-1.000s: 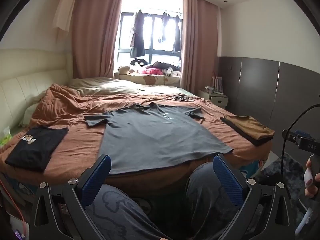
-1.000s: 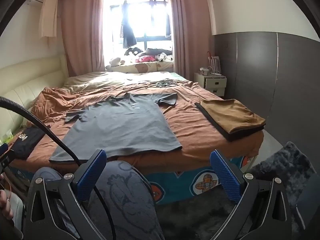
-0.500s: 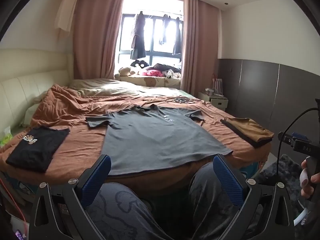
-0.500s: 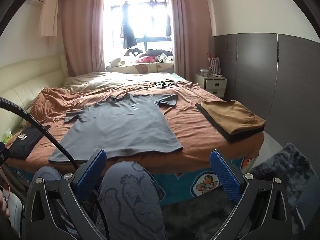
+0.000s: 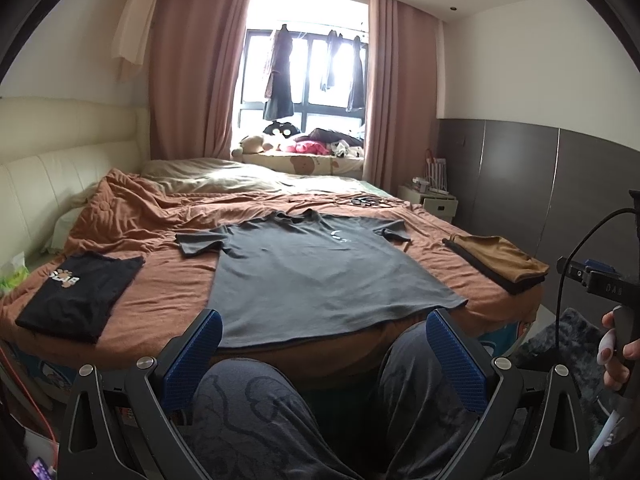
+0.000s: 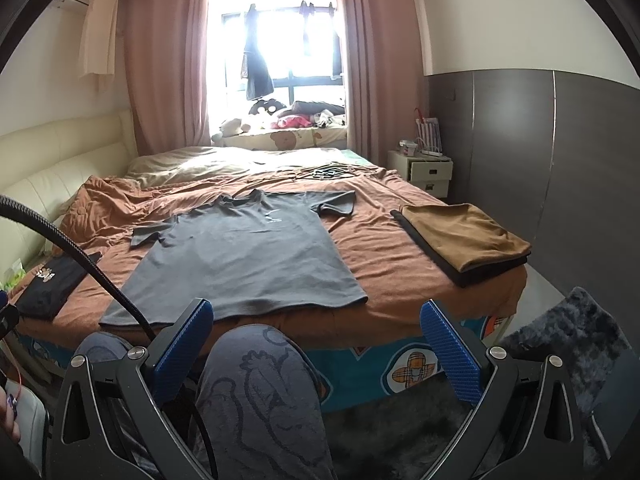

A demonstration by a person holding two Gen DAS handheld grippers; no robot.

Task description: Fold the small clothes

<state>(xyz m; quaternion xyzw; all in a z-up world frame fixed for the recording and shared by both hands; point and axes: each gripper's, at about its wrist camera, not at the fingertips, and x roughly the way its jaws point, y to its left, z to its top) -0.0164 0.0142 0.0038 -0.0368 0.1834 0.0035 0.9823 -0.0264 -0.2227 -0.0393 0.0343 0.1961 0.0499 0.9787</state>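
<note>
I hold my left gripper (image 5: 322, 344) and right gripper (image 6: 316, 334) spread wide, both empty, above my knees. The flat dark grey cotton T-shirt (image 5: 320, 268) lies ahead on the rust-brown bedspread (image 5: 168, 284), collar far, hem nearest; my left gripper faces it more squarely.

Grey T-shirt (image 6: 244, 256) flat on bed (image 6: 384, 256), folded brown garment (image 6: 464, 236) beside (right), fingers (image 6: 448, 344) spread wide

- Grey T-shirt (image 5: 320, 276): spread flat, face up, sleeves out, hem at the bed's near edge.
- Black folded shirt (image 5: 80, 292): left of it.
- Brown-and-black folded stack (image 6: 464, 236): right of it.
</note>
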